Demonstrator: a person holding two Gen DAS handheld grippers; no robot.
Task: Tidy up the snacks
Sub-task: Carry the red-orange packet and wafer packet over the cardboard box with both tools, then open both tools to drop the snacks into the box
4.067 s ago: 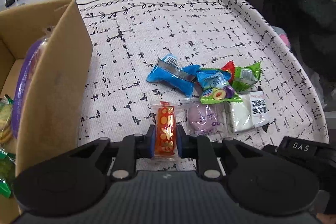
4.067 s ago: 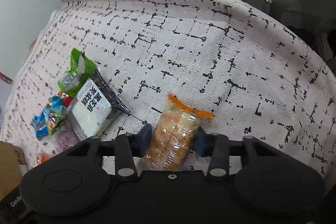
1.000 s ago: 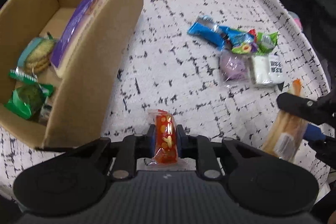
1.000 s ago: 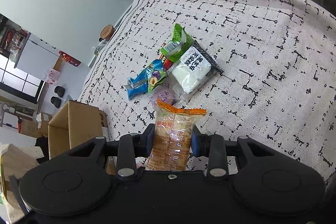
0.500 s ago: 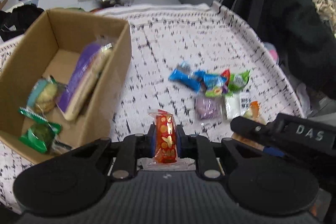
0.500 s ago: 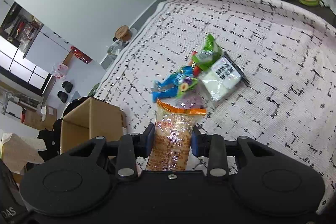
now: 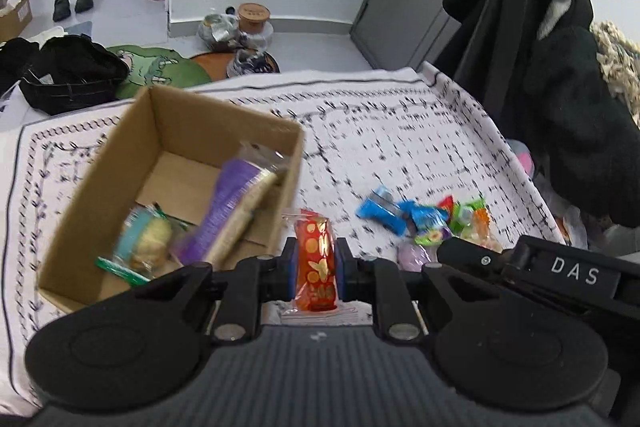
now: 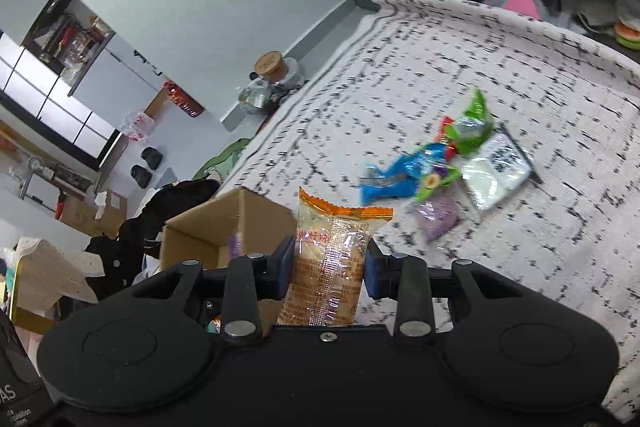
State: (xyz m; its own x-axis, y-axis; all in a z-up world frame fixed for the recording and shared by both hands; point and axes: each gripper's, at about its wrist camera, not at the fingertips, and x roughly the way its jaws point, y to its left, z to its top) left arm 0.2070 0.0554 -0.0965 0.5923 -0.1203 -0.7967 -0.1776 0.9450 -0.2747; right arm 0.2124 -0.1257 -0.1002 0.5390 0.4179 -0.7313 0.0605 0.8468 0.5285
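Two light, crinkly packets are in the air: in the left wrist view the left gripper point(image 7: 316, 269) is clamped across the middle of a red gold-printed snack point(image 7: 316, 259), slippery film best pinched at its filled centre, with the cardboard box point(image 7: 96, 187) open at ten o'clock, showing packets inside. In the right wrist view the right gripper point(image 8: 326, 273) is pinched on a soft orange-topped snack pack point(image 8: 330, 263). Only this view shows the white packet point(image 8: 496, 171) at two o'clock, while the box interior is mostly hidden.

Snack pile point(image 7: 424, 223) on the table is blurred in both views, so labels not readable. Right tongs' body point(image 7: 532, 275) hides the pile's near part in left view. Cardboard box point(image 8: 224, 227) inside is mostly hidden in right view.
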